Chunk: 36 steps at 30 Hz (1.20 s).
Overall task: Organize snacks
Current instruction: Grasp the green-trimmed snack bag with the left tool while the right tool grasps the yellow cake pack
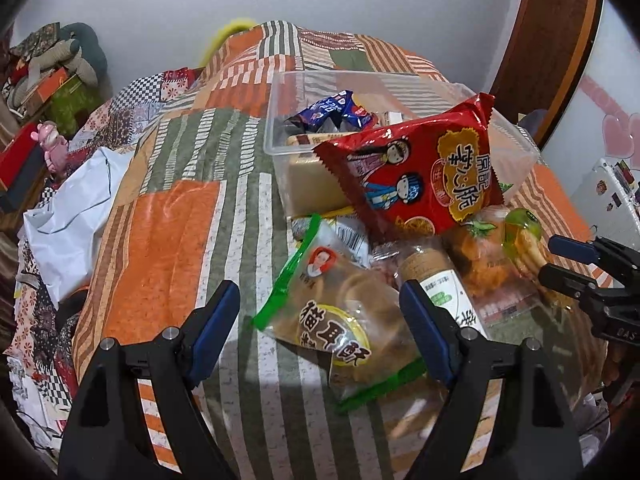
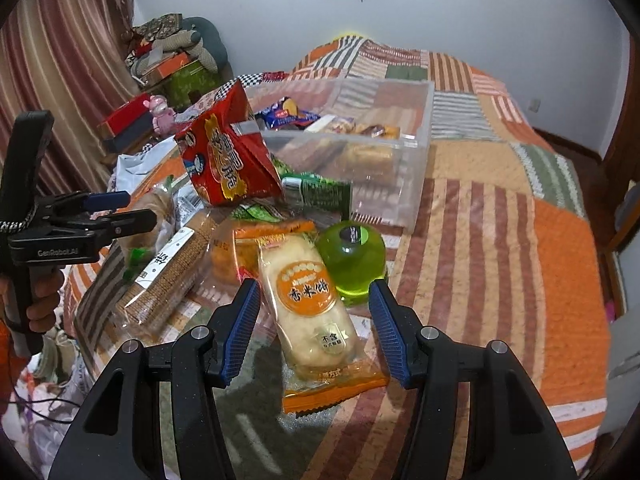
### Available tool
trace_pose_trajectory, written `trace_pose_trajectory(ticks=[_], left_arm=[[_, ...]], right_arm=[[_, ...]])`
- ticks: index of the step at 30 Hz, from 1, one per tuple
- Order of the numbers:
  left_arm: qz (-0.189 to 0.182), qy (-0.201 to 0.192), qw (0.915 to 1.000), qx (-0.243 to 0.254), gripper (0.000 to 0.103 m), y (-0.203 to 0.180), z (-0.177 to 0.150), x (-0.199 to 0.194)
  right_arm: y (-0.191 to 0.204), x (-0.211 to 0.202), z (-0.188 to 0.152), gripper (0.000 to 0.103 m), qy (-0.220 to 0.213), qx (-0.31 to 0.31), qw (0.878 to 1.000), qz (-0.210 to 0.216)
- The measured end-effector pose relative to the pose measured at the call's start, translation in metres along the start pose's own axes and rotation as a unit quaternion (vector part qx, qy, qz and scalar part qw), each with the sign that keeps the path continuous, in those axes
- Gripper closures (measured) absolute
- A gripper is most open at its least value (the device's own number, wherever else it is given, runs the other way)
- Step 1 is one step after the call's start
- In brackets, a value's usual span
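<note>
A clear plastic bin (image 1: 516, 148) (image 2: 424, 136) stands on the bed and holds a blue packet (image 1: 332, 110) (image 2: 286, 114) and other snacks. A red noodle-snack bag (image 1: 416, 172) (image 2: 224, 156) leans against its near wall. My left gripper (image 1: 320, 316) is open, its fingers either side of a green-edged biscuit bag (image 1: 340, 320). My right gripper (image 2: 314, 320) is open around an orange rice-cracker pack (image 2: 312, 304). A green jelly cup (image 2: 352, 256) (image 1: 522, 228) and a wheat cracker pack (image 2: 168, 276) (image 1: 444, 284) lie beside them.
A patchwork bedspread (image 1: 180, 216) (image 2: 520, 240) covers the bed. A white plastic bag (image 1: 68, 216) lies at its left edge. Boxes and soft toys (image 1: 48, 68) (image 2: 176, 56) are stacked by the wall. A curtain (image 2: 60, 60) hangs at left.
</note>
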State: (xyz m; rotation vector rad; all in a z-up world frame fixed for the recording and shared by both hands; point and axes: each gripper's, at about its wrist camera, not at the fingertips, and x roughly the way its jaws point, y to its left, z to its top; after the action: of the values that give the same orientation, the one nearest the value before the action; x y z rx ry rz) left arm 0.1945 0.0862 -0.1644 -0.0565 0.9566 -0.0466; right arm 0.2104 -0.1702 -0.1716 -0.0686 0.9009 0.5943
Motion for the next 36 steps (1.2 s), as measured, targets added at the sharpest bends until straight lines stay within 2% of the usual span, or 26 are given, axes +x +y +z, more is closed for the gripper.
trace_pose_trajectory(ticks=[9,14,26,29,30,34,36], left_arm=[[-0.015,0.01,0.9998,-0.004,0.014,0.012,-0.016,-0.005],[-0.011,0.009,0.9999,0.006,0.014,0.008,-0.016,-0.003],[-0.03,0.042,0.9981,-0.033,0.014,0.006,-0.011,0.034],[-0.027,0.031,0.9988,-0.026,0.029,0.004,-0.013,0.033],[-0.026,0.028,0.9991,-0.019,0.041,0.001,-0.014,0.031],[-0.01,0.022,0.9997,-0.003,0.047,-0.003,-0.018,0.025],[-0.005,0.017,0.9998,-0.001,0.054,-0.002,-0.02,0.02]], right_arm=[[-0.005,0.002,-0.006,0.051,0.001,0.015,1.0,0.016],[-0.005,0.006,-0.007,0.059,0.004,0.024,0.999,0.032],[0.002,0.009,-0.005,0.067,0.001,0.011,0.999,0.032],[0.004,0.007,-0.005,0.069,-0.001,0.008,0.999,0.031],[0.006,0.007,-0.005,0.07,-0.002,0.006,1.0,0.029],[0.009,0.002,-0.003,0.071,-0.01,-0.001,1.0,0.025],[0.011,-0.003,-0.003,0.071,-0.016,-0.002,1.0,0.026]])
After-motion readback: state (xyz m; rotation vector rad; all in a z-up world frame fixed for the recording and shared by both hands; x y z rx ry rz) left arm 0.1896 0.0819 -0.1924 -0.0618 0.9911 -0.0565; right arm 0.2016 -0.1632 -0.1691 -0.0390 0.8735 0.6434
